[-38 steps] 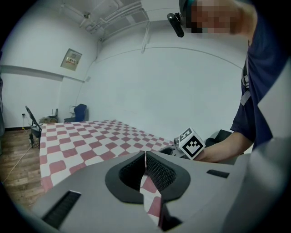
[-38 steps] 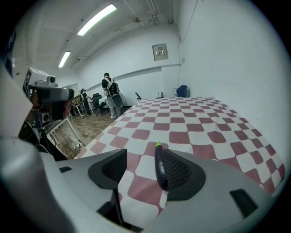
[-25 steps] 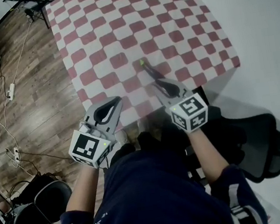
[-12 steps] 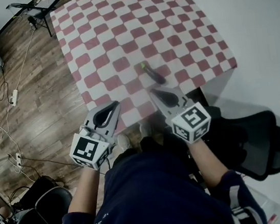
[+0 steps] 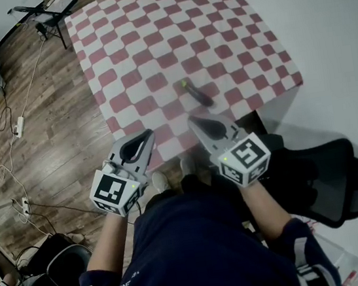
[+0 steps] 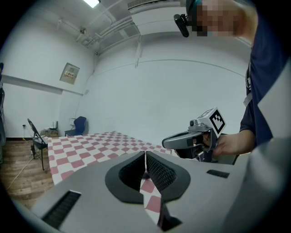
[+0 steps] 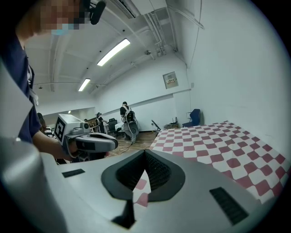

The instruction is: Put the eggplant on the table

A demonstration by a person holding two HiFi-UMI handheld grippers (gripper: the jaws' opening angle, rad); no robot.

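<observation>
Two empty grippers, eggplant (image 5: 196, 94) lying on table (image 5: 150, 31).
Left gripper (image 5: 147, 134) clenched; right gripper (image 5: 193, 121) just closed on nothing.

Wood floor (image 5: 52, 130) down the left side, with a long cable (image 5: 25, 84) trailing to a power strip (image 5: 19, 126), and a second strip (image 5: 24, 206) lower down. There's a black office chair (image 5: 323, 178) on the right and another dark chair (image 5: 50, 283) at bottom left. A clear bin (image 5: 345, 267) peeks in at the bottom right corner.

The left gripper view has a blue chair (image 6: 79, 125) against the white wall (image 6: 159, 91), a folding chair (image 6: 36, 139) near it, and a wall box (image 6: 71, 73) higher up. The right gripper view shows tube lights (image 7: 113, 51) overhead and people (image 7: 125, 113) way in the back.
</observation>
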